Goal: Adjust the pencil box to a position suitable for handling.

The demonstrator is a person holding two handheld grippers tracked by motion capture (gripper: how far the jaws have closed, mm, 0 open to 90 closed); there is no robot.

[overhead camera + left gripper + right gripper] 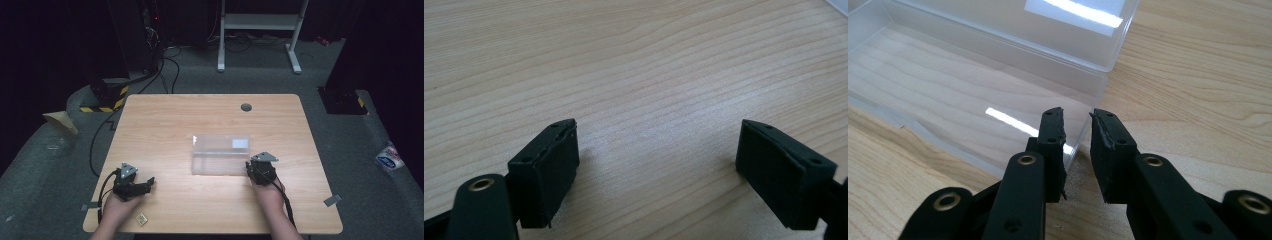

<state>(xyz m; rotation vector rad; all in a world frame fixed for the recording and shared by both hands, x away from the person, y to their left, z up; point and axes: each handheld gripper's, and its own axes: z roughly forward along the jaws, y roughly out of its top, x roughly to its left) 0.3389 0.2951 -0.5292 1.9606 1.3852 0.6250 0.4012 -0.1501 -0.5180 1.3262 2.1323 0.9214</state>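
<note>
Resting near the front-left corner of the wooden table [165,115], the left gripper [134,186] is seen in the high view, held by the left hand [117,205]; its jaws are spread wide w/ nothing but bare wood between them, as confirmed in the left gripper view. A small yellowish object [142,218] is seen just beside that hand, near the front edge; what it is can't be told. Toward the table's centre, a clear plastic box [220,154] is laid w/ its lid open, well apart from the left gripper. At the box's front-right corner the right gripper [260,171] is held by the right hand [270,192]. In the right gripper view the jaws [1078,145] are nearly closed, a narrow gap left between them, and the box's right end wall [1093,105] is seen lined up w/ that gap, approx. between the tips; whether the wall is actually pinched can't be told. A round grommet [246,107] is set near the table's far edge.
</note>
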